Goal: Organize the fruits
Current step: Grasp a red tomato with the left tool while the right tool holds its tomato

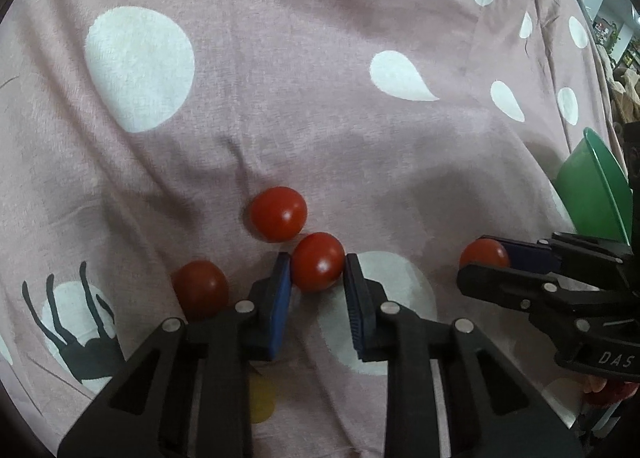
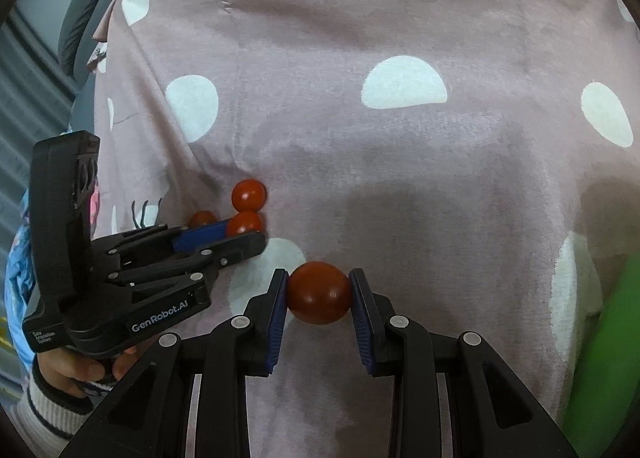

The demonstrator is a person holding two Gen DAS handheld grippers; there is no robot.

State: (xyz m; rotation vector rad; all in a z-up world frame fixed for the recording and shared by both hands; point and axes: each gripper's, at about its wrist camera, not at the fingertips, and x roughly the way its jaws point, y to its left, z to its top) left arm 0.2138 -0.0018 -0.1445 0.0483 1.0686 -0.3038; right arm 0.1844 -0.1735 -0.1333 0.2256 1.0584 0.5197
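Observation:
Several red tomatoes lie on a pink cloth with white spots. My left gripper (image 1: 317,272) has its blue pads on both sides of one tomato (image 1: 317,262), touching it. A second tomato (image 1: 279,213) sits just beyond it and a third (image 1: 200,289) lies to the left. My right gripper (image 2: 319,292) is shut on another tomato (image 2: 319,293); it also shows in the left wrist view (image 1: 483,254). The left gripper shows in the right wrist view (image 2: 244,232) at the tomato cluster.
A green bowl (image 1: 592,193) stands at the right edge and shows as a green blur in the right wrist view (image 2: 604,342). The cloth (image 1: 304,97) is wrinkled. A grey chair back (image 2: 92,9) is at the far left.

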